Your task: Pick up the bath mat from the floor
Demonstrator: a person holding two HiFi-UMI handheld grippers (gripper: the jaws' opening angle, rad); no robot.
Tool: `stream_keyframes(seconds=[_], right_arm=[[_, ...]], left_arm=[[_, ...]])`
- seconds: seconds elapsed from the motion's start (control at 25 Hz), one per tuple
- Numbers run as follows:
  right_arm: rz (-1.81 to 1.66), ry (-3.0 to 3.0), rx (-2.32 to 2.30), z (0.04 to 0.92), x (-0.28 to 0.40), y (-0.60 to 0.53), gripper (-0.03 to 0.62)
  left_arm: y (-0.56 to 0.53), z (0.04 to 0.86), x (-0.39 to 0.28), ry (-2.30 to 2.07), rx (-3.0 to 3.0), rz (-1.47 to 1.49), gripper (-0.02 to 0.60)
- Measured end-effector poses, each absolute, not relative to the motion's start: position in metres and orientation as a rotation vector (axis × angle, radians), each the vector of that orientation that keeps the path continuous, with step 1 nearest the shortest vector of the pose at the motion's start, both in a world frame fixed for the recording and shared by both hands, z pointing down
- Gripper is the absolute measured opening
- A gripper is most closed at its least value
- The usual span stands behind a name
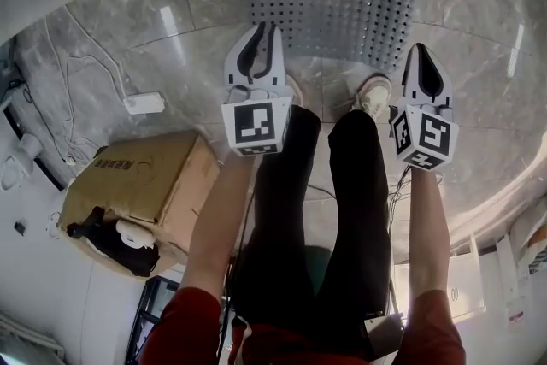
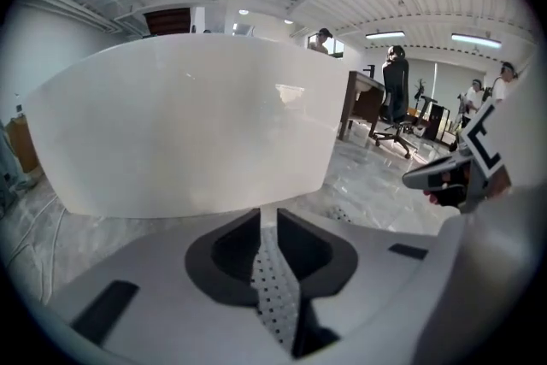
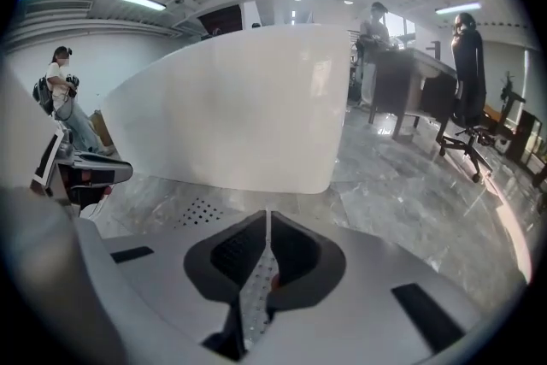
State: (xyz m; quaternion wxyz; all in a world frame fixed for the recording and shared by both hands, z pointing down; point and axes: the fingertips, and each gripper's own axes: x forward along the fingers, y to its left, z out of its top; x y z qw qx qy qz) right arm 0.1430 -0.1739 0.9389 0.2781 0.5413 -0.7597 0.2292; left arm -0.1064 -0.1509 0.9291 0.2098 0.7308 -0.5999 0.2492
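Note:
The bath mat (image 1: pixel 329 0), grey and full of small holes, stretches over the marble floor away from me. My left gripper (image 1: pixel 261 34) is at its near left corner and my right gripper (image 1: pixel 420 54) at its near right corner. In the left gripper view the left gripper (image 2: pixel 267 216) is shut with a strip of the perforated bath mat (image 2: pixel 275 286) pinched between its jaws. The right gripper (image 3: pixel 267 218) likewise grips a fold of the bath mat (image 3: pixel 252 291). Each gripper shows in the other's view, at the side.
A big white curved panel (image 2: pixel 188 128) stands just beyond the mat. A cardboard box (image 1: pixel 137 184) and a white power strip (image 1: pixel 144 103) with cables lie at the left. My legs and shoes (image 1: pixel 374 94) are between the grippers. Office chairs (image 2: pixel 395 111) and people stand further off.

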Motion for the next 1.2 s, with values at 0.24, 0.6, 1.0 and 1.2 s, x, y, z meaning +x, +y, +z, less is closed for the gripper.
stream_keyframes(seconds=[0.24, 0.6, 1.0, 1.2], right_arm=[[0.683, -1.991, 1.403, 1.006, 0.153, -0.174, 0.116], [0.750, -1.903, 1.377, 1.103, 0.171, -0.180, 0.211], [0.975, -1.748, 1.431, 1.190, 0.202, -0.187, 0.281], [1.149, -1.670, 1.480, 1.218, 0.215, -0.183, 0.296]], left_arm=[[-0.143, 1.001, -0.123, -1.647, 1.931, 0.750, 0.145], [-0.136, 1.105, -0.144, -1.593, 1.770, 0.834, 0.252], [-0.130, 1.196, -0.180, -1.606, 1.508, 0.871, 0.318], [-0.125, 1.221, -0.185, -1.559, 1.461, 0.872, 0.330]])
